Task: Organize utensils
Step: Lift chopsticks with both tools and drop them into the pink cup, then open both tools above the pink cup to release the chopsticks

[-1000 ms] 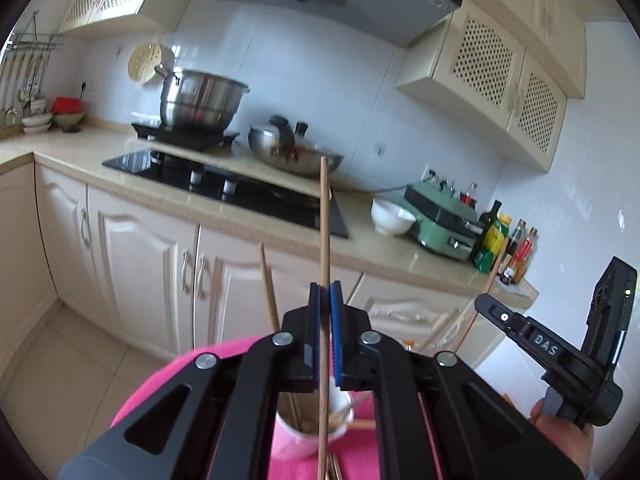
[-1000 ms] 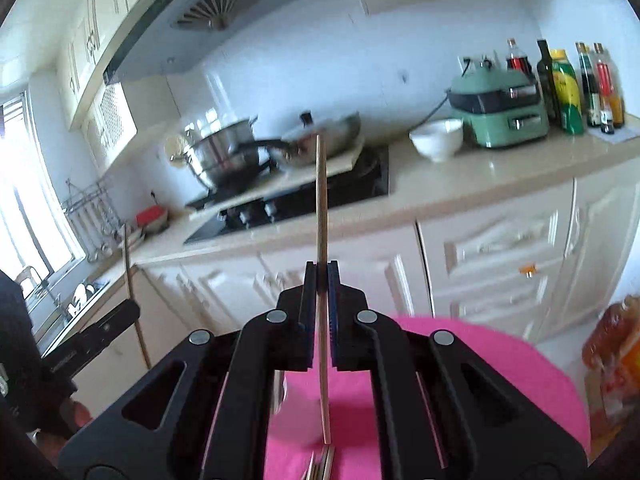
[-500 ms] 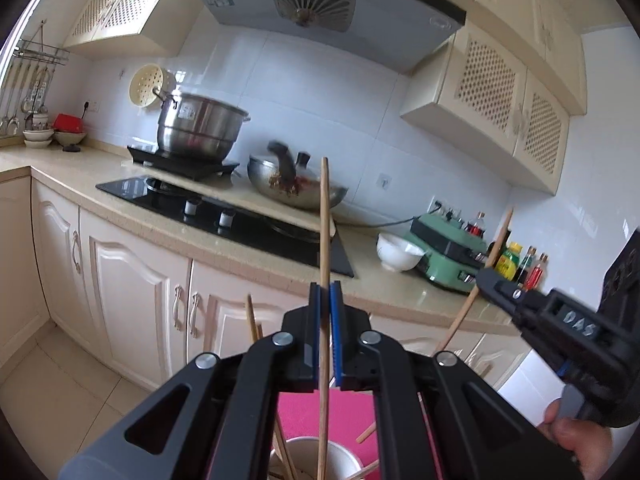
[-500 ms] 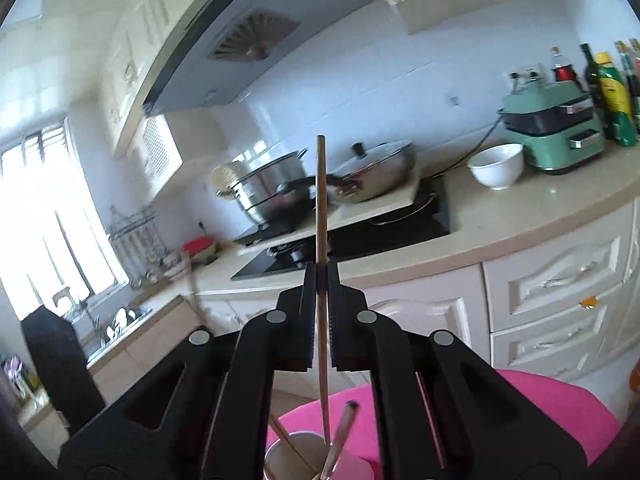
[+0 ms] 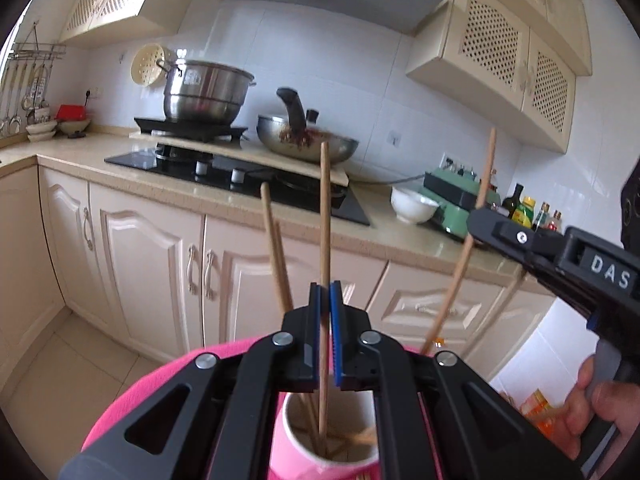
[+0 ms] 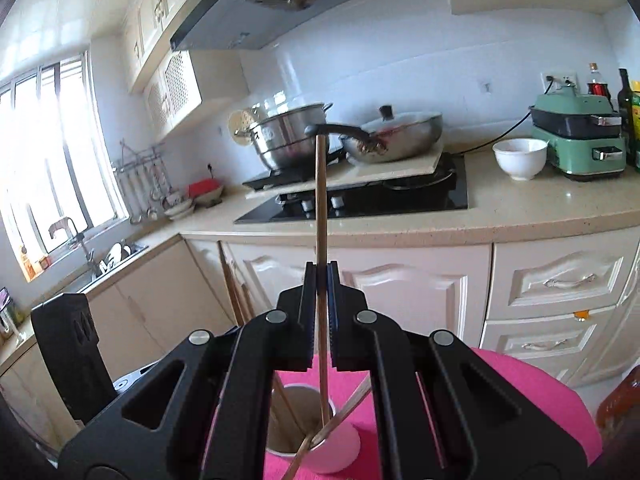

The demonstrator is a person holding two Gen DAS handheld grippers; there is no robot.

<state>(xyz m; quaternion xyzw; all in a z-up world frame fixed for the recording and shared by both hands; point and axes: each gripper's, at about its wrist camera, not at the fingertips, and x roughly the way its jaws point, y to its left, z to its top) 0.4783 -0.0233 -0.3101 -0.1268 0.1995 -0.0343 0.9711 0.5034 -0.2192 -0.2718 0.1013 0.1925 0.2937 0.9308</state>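
Each tool [image 5: 325,300] [image 6: 321,280] pinches a chopstick [image 5: 325,240] [image 6: 321,216] (tips inside cup [image 5: 292,446])

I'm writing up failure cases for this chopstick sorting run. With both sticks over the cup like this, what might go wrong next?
Both lower ends already sit in the white cup.

1. The left hand-held gripper grips its chopstick low, so any sideways drift may lever the cup over.

2. The right hand-held gripper lowers its chopstick among leaning chopsticks; it may jam or flick one out.
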